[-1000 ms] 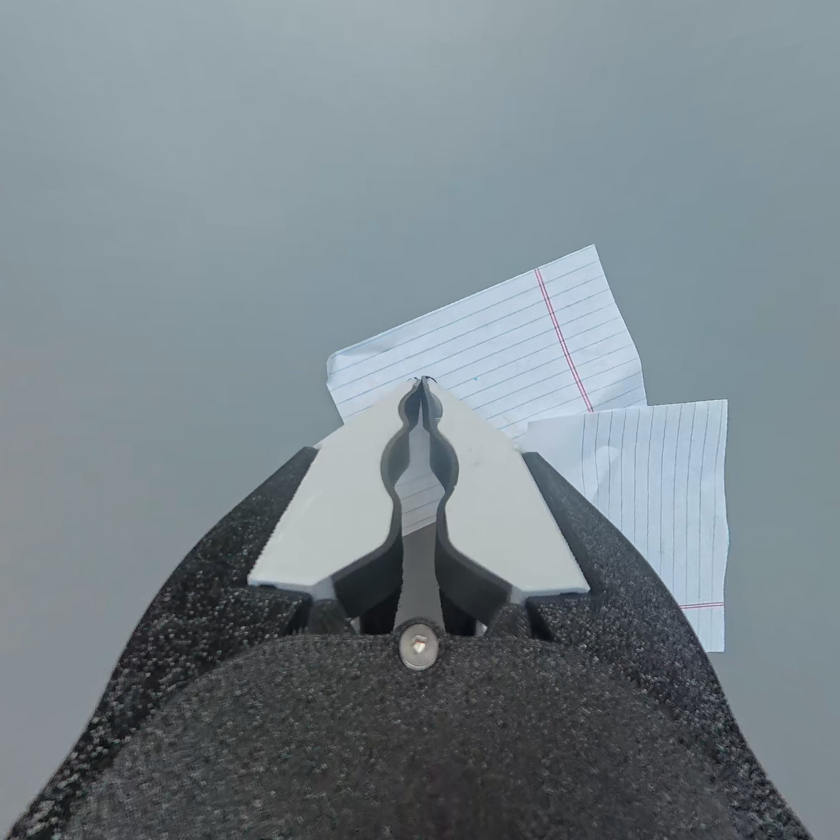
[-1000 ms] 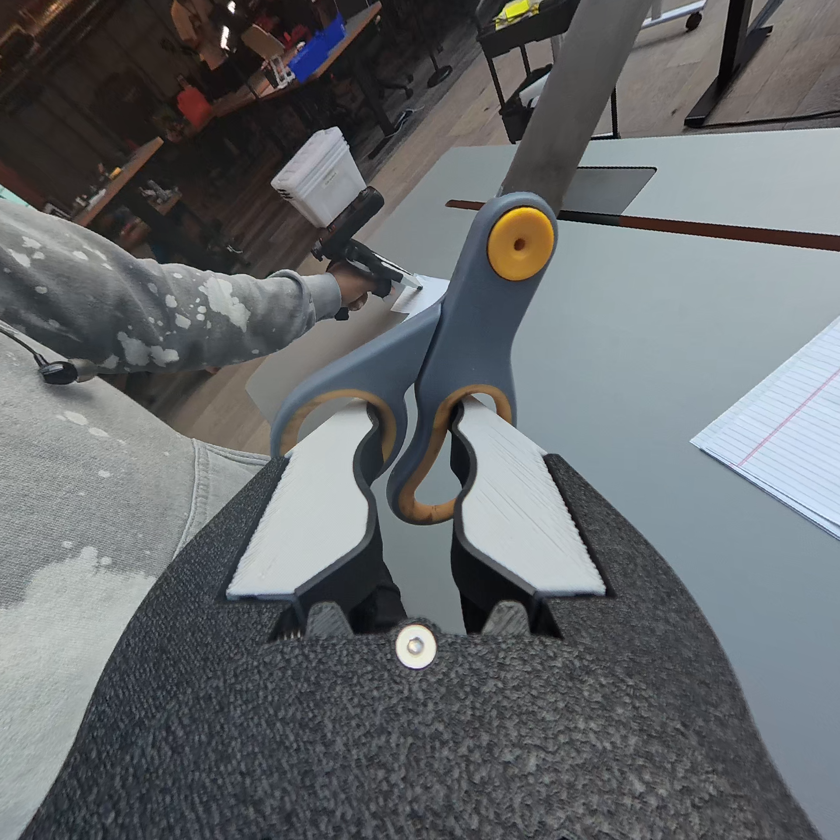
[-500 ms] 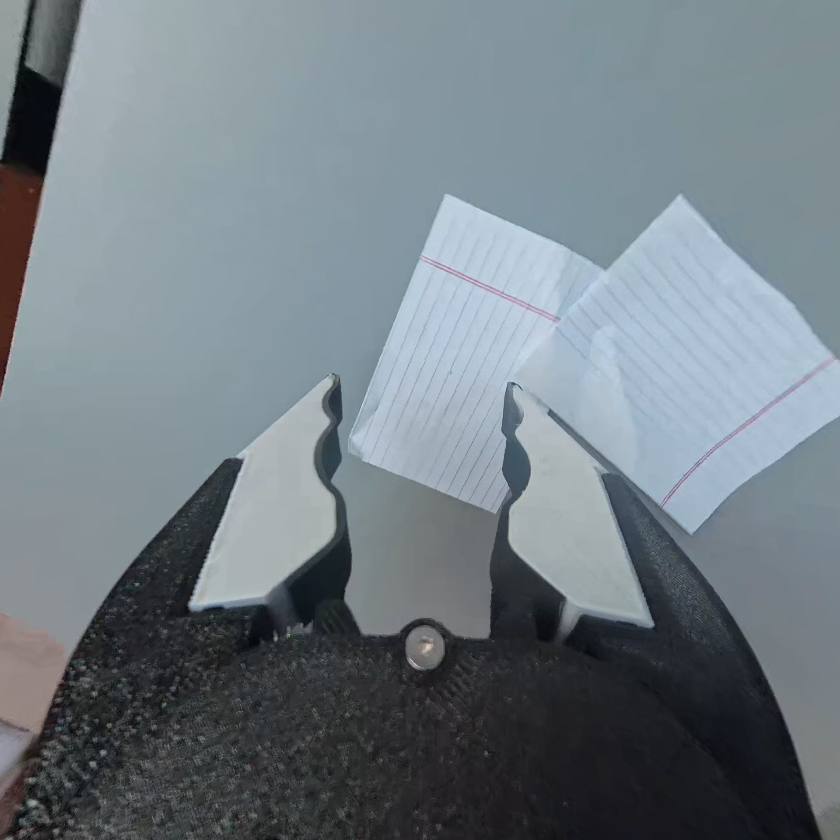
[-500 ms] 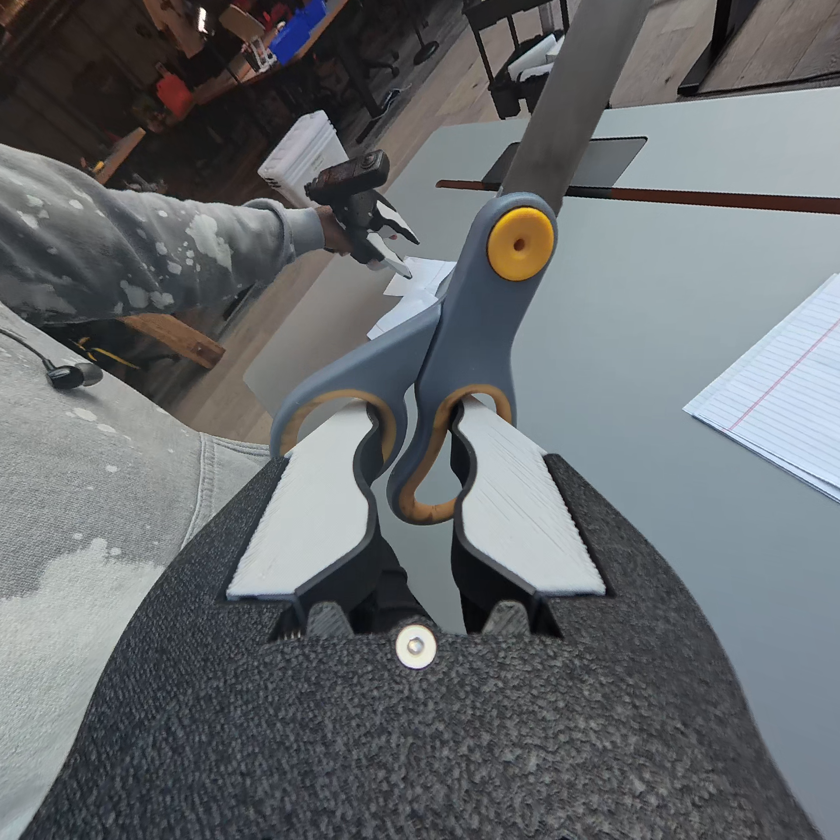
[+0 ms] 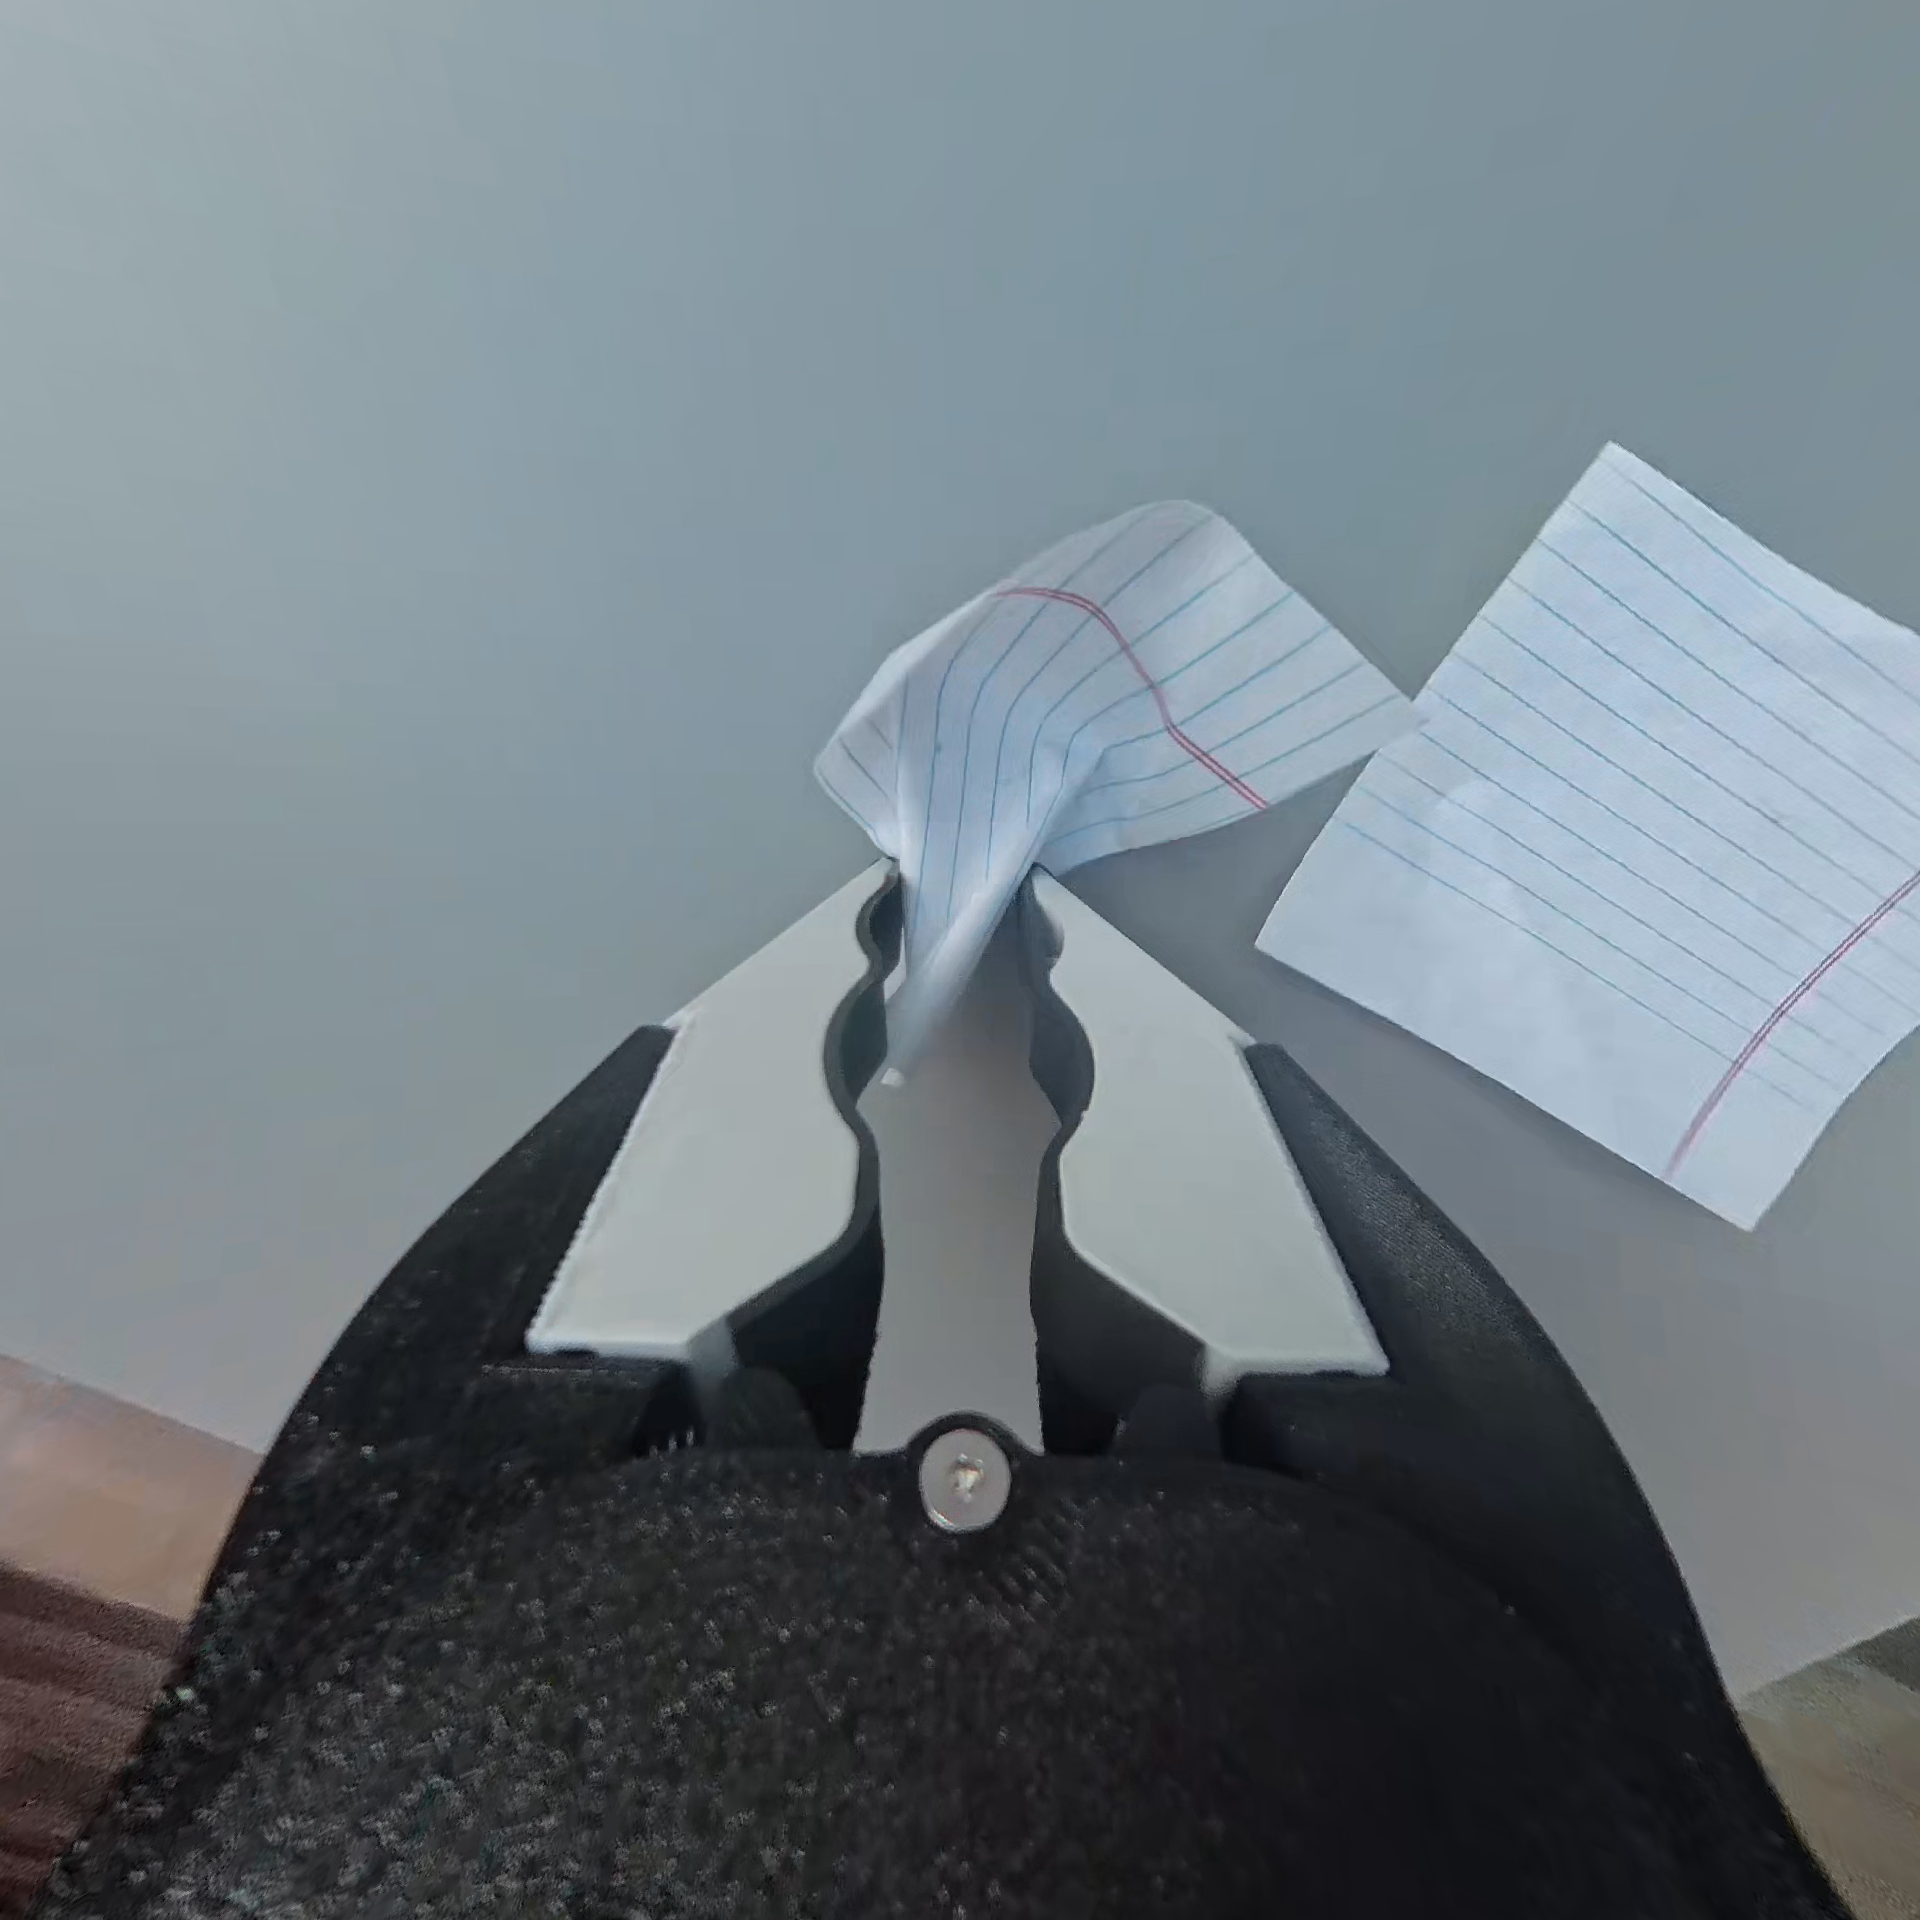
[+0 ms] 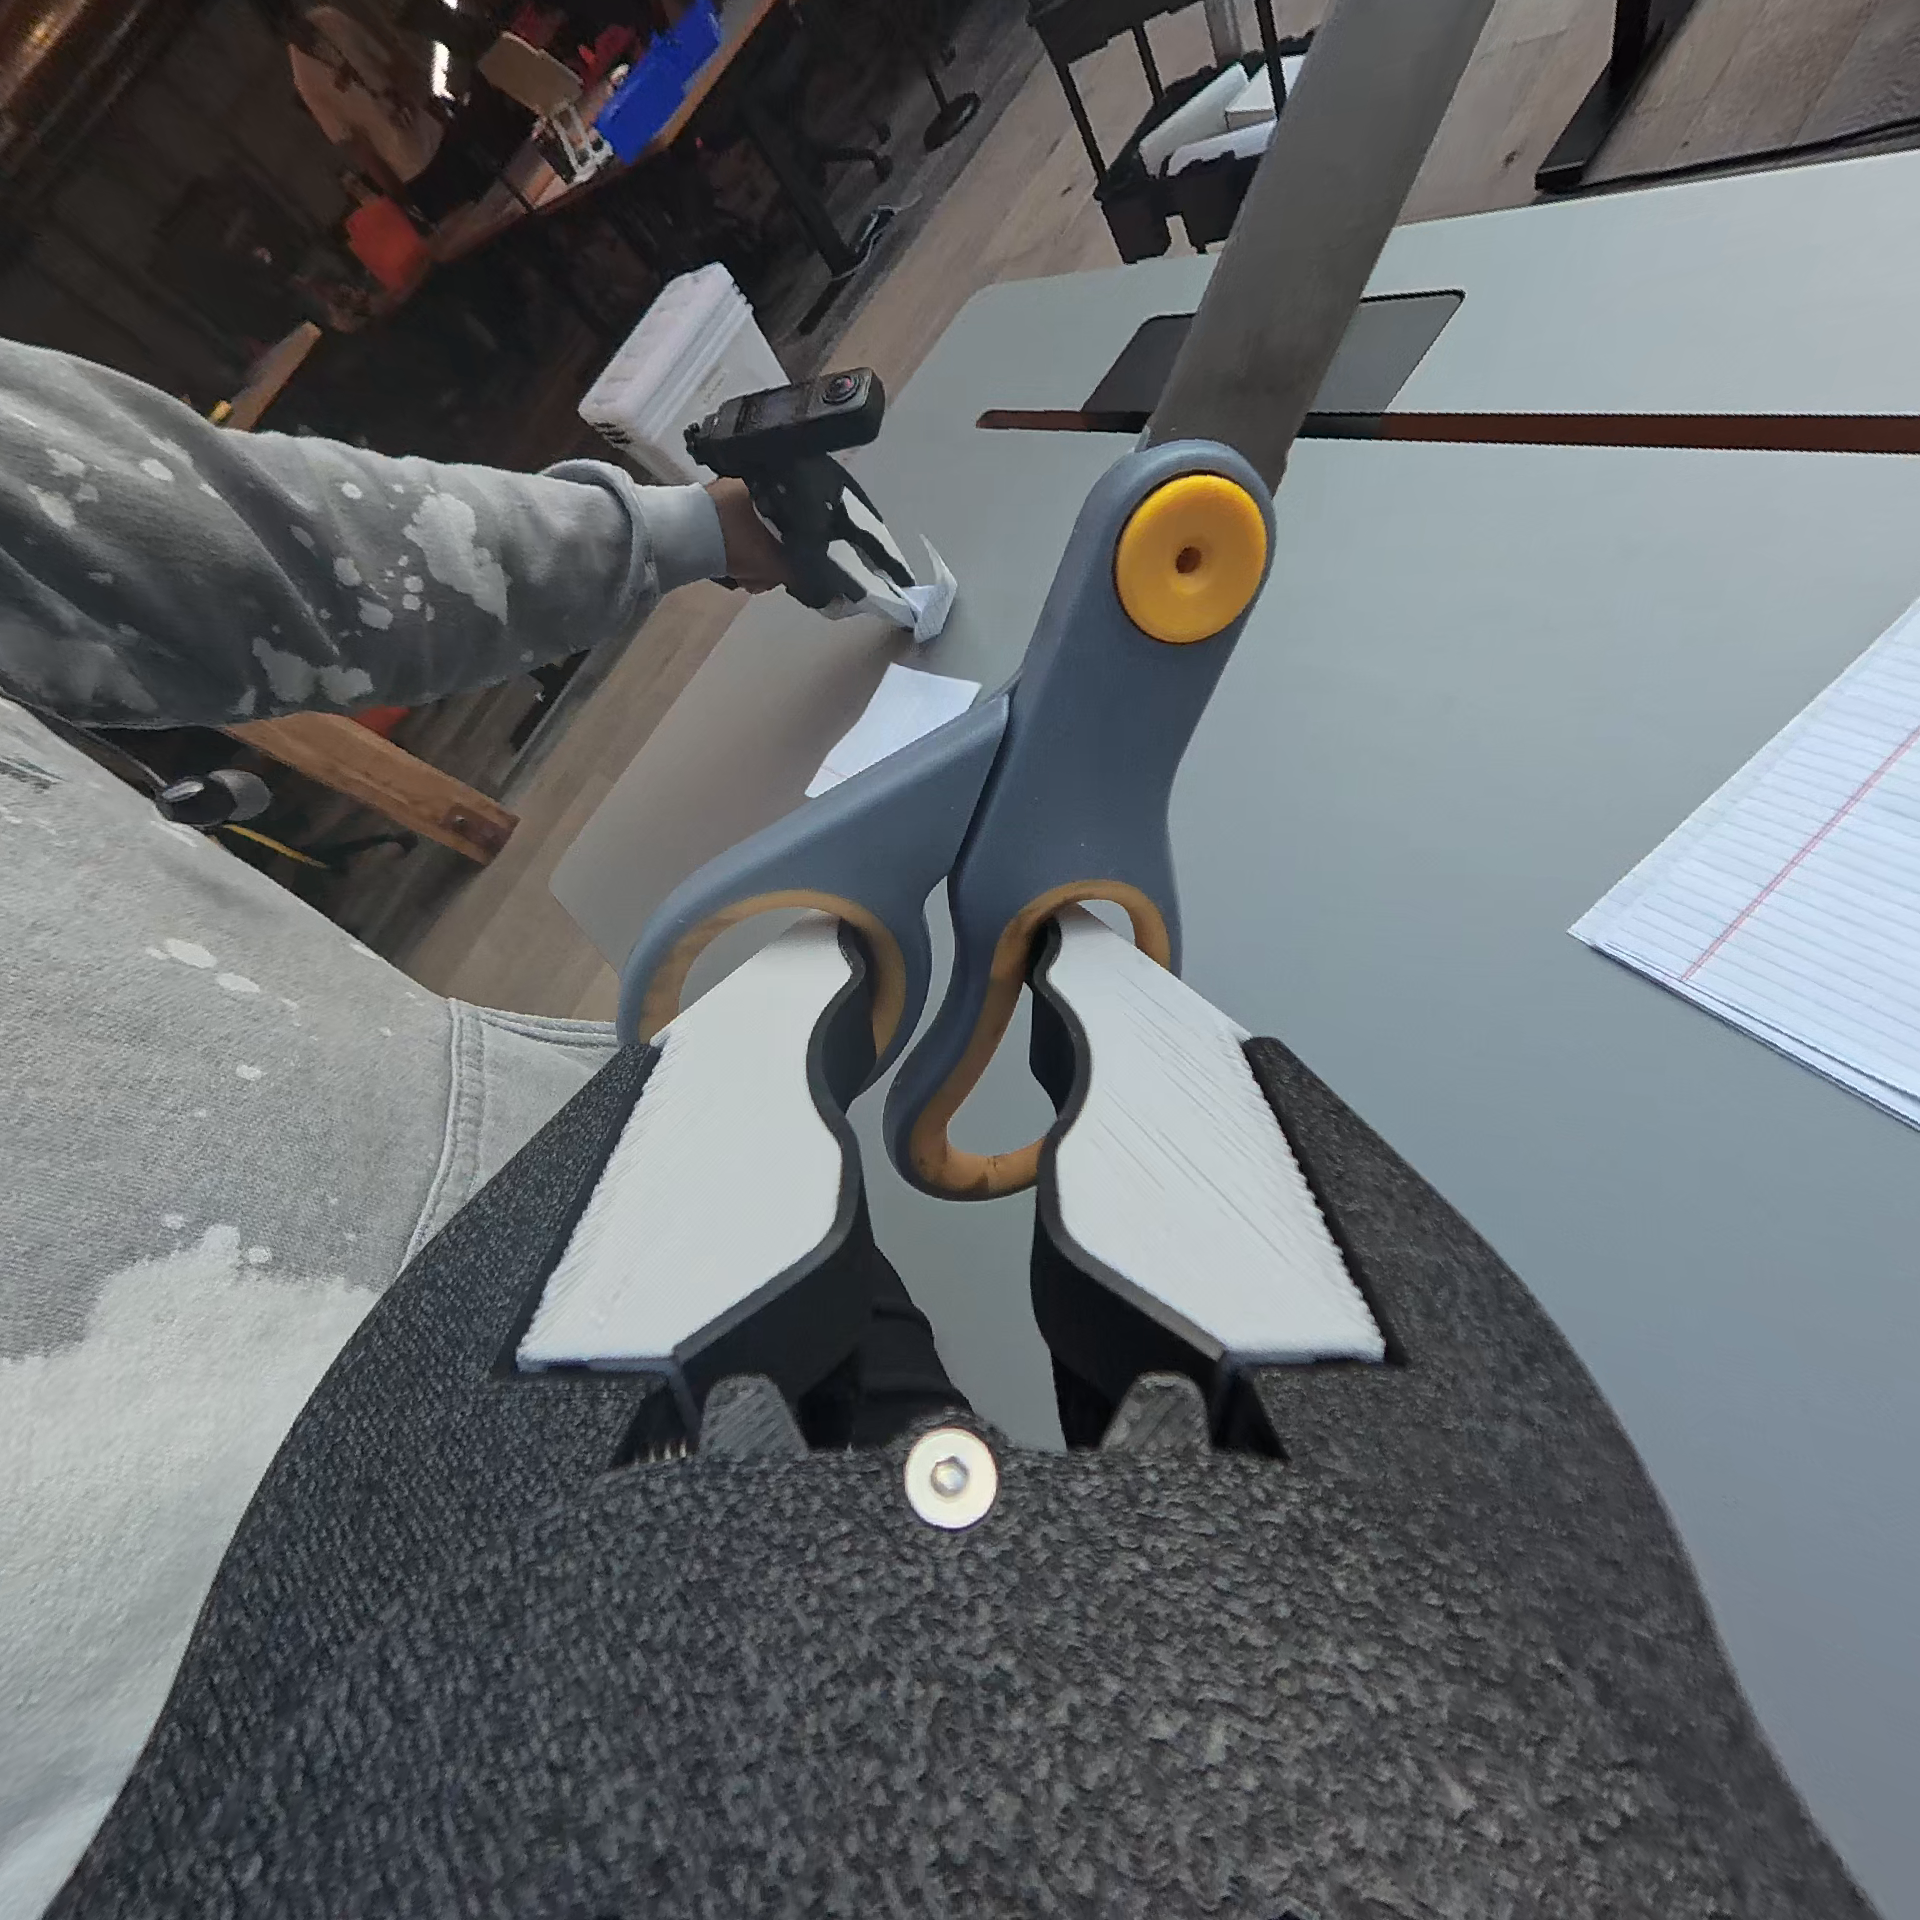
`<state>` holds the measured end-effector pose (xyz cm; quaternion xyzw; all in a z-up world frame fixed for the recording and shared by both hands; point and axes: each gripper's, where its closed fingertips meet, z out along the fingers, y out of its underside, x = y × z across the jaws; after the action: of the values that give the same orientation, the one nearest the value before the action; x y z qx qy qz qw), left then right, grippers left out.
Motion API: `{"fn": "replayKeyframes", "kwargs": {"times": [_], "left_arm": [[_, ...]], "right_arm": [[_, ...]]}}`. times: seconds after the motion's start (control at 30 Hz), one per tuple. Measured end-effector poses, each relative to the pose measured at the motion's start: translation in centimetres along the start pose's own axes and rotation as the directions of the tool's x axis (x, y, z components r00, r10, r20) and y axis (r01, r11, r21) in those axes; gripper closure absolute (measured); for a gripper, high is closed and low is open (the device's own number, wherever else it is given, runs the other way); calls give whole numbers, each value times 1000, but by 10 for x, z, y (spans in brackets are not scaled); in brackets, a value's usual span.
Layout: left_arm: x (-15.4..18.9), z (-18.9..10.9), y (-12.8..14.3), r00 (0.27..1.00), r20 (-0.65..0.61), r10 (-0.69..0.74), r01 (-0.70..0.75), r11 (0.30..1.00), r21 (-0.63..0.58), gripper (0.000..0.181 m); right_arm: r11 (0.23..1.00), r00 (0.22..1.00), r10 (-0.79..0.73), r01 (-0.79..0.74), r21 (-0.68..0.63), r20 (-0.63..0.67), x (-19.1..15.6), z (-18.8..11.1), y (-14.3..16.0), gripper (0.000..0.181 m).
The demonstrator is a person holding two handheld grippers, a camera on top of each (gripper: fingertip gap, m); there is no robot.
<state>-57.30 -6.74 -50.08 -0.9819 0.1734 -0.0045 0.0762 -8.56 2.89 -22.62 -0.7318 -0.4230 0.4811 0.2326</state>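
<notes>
— While the left gripper (image 5: 961, 883) pinches a crumpled lined scrap (image 5: 1101, 717) just above the grey table (image 5: 520, 520), what's the right gripper (image 6: 951, 935) holding?

— Scissors (image 6: 1049, 790); its fingers sit inside the loops, blades together. A flat scrap (image 5: 1621, 831) lies beside.

Grey counter (image 6: 1558, 727) bearing a lined pad (image 6: 1787, 883) at right; beyond it, a white bin (image 6: 686, 353), and possibly blue crates (image 6: 665, 94), blurred.

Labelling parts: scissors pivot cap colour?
Yellow-orange pivot cap on grey scissors; clearest in right wrist view.
</notes>
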Motion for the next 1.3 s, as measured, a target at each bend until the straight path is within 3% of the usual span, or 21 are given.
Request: {"fn": "replayKeyframes", "kwargs": {"times": [0.1,0.2,0.3,0.43,0.53,0.7,0.93,1.03,1.17,1.23,1.3], "left_arm": [[-6,-12,6,984,-3,-180,180,983,45,162],[-2,-33,11,911,-63,-408,412,908,75,161],[26,-55,8,742,-189,-643,664,744,75,156],[79,-62,14,496,-263,-827,860,511,15,156],[118,-51,20,341,-268,-901,930,366,-48,152],[157,-33,17,213,-239,-948,965,242,-103,141],[159,-18,16,100,-124,-987,992,109,-69,121],[159,-19,7,106,-135,-985,992,114,-53,110],[152,-29,12,208,-72,-975,978,208,17,117],[139,-36,11,317,-35,-948,945,312,102,126],[130,-39,2,469,-11,-883,874,462,153,131]], "right_arm": [[1000,1000,-1,1,-2,18,0,2,0,157],[1000,999,-3,3,-2,36,2,4,0,157],[1000,998,-1,0,14,56,4,6,-1,157],[999,995,3,-8,46,99,3,10,-2,157],[999,992,1,-8,51,130,4,13,0,157],[998,983,-5,-5,57,181,7,13,4,158],[998,974,0,-15,68,225,19,0,9,158],[997,974,10,-26,71,227,26,-8,11,158],[996,976,19,-36,78,218,34,-15,12,158],[996,976,22,-40,79,216,36,-16,11,158],[997,977,20,-37,73,214,36,-15,10,158]]}}
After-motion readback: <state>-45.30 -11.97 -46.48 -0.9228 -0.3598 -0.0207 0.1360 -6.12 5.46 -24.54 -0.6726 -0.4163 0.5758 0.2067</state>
